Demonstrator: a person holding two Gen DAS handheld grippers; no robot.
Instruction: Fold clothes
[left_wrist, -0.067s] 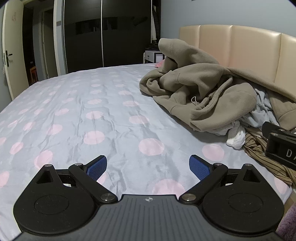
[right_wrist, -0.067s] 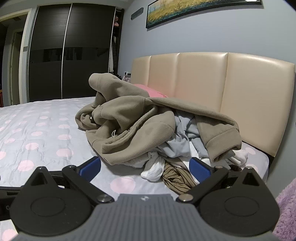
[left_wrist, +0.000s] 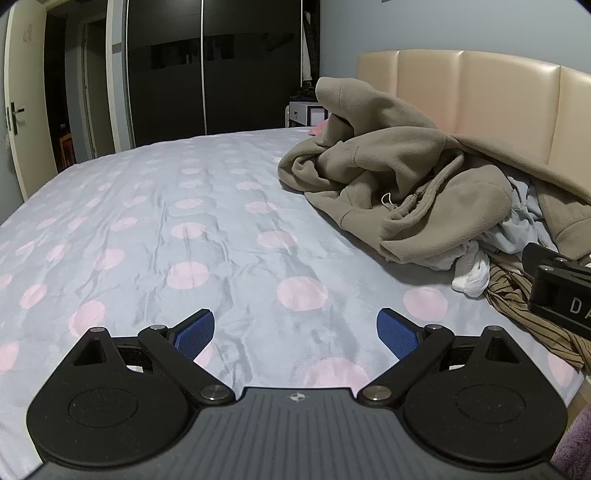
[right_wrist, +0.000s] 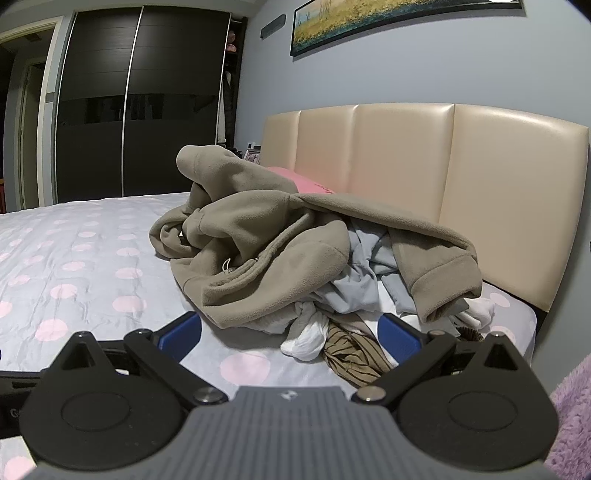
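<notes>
Your clothes pile (right_wrist: 295, 266), a tan fleece hoodie (left_wrist: 424, 195) over grey, white and striped pieces, sits against the headboard (right_wrist: 424, 158) on the dotted bedsheet (left_wrist: 184, 229). Your left gripper (left_wrist: 295, 332) and right gripper (right_wrist: 290, 332) both gape wide, grasping nothing, short of the pile.
</notes>
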